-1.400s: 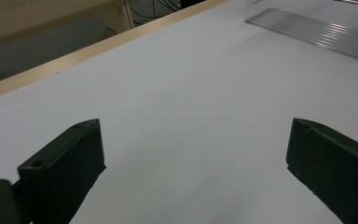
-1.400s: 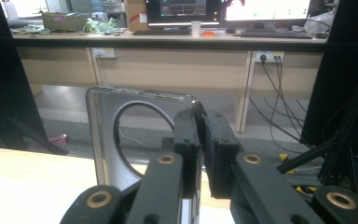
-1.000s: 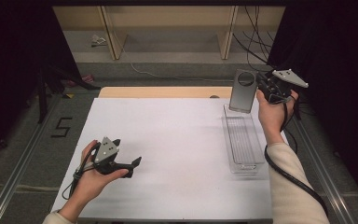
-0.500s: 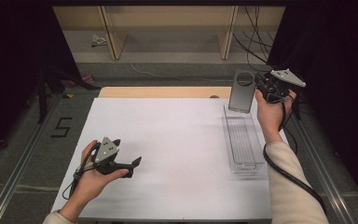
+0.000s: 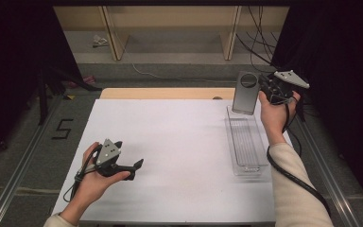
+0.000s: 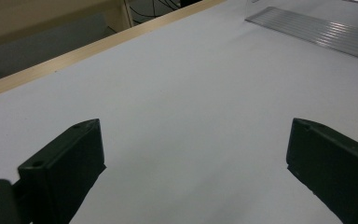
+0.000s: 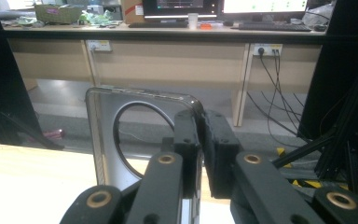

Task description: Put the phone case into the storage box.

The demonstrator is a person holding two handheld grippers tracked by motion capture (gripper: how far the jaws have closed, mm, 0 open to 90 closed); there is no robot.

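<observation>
A flat grey panel with a round hole near its top hangs upright over the far end of a clear plastic tray. My right gripper is shut on the panel's right edge. In the right gripper view both jaws pinch that edge of the panel, and the right gripper points level toward the desks beyond. My left gripper rests low over the white table at front left. Its jaws stand wide apart over bare tabletop, and the left gripper holds nothing.
The long, narrow tray lies along the table's right side; its ribbed floor shows far off in the left gripper view. A wooden strip edges the table's far side. Cables and wooden desk legs stand on the floor behind.
</observation>
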